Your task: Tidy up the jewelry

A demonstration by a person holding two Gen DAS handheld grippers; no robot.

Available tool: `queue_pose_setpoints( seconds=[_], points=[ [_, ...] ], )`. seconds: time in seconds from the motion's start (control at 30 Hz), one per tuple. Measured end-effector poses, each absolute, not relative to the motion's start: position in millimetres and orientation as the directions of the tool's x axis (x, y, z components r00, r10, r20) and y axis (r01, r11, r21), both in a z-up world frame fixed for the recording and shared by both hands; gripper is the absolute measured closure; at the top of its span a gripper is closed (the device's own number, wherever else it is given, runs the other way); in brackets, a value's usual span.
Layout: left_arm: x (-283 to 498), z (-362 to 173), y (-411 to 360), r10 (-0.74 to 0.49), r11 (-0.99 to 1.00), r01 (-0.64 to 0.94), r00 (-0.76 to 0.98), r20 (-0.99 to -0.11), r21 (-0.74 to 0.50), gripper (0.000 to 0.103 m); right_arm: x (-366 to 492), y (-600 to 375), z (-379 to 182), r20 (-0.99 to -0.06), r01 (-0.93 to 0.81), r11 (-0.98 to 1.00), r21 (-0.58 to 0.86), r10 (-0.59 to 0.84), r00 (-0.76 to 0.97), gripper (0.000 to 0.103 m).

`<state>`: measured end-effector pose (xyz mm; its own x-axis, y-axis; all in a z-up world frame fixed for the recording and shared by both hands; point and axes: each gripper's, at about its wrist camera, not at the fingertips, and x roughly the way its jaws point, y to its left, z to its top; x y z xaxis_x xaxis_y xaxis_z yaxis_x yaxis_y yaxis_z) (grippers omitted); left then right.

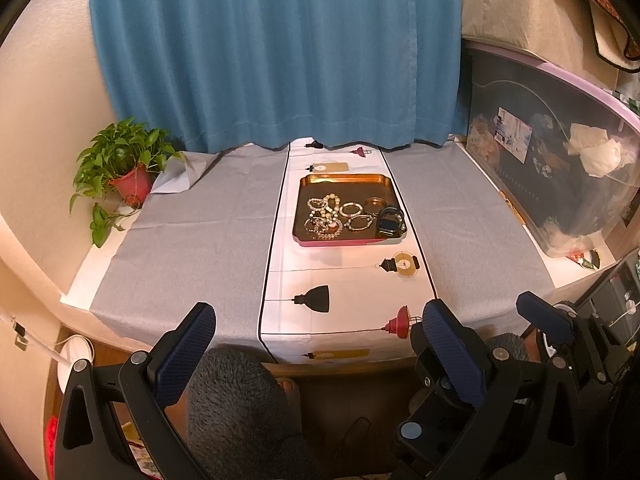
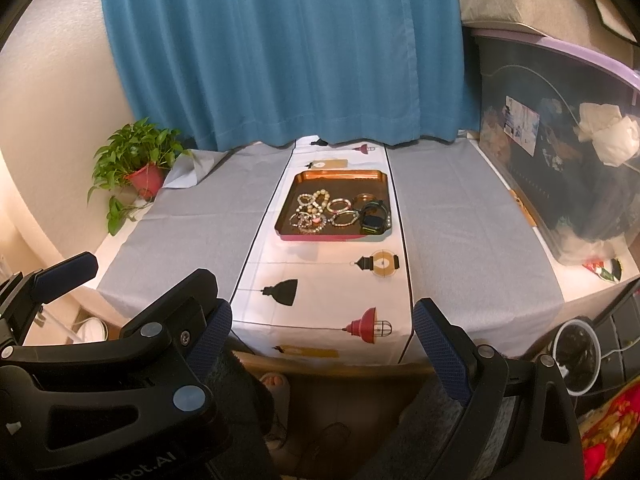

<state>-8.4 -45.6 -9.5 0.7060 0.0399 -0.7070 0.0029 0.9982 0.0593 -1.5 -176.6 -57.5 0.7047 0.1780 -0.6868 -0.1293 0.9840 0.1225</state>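
My left gripper [image 1: 320, 344] has its fingers [image 1: 188, 352] wide apart, nothing between them, touching nothing, hanging off the near table edge; my right gripper [image 2: 322, 344] is the same, fingers [image 2: 442, 356] spread wide and empty, also short of the table. Jewelry sits in one copper tray [image 1: 344, 179] on the white runner [image 1: 344, 292], well ahead of both grippers. Inside the tray I count about five beaded bracelets [image 1: 325, 214] bunched at left and middle, some overlapping so exact count is shaky, one metal bangle [image 1: 375, 203], and one black watch [image 1: 390, 222] at the right near corner. One potted plant [image 1: 120, 160] at far left, one blue curtain [image 1: 276, 52] behind, one clear storage bin [image 1: 560, 152] on the right
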Motion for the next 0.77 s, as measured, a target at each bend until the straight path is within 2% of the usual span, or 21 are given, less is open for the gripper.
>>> queue_pose_setpoints(
  seconds=[0.77],
  points=[
    [1.0,-14.5,-33.9,0.029,0.998,0.020,0.696,-0.717,0.060,0.000,-2.6,-174.5,-61.9,-0.693,-0.128,0.984,0.123,0.177,0.699,0.011]
  ],
)
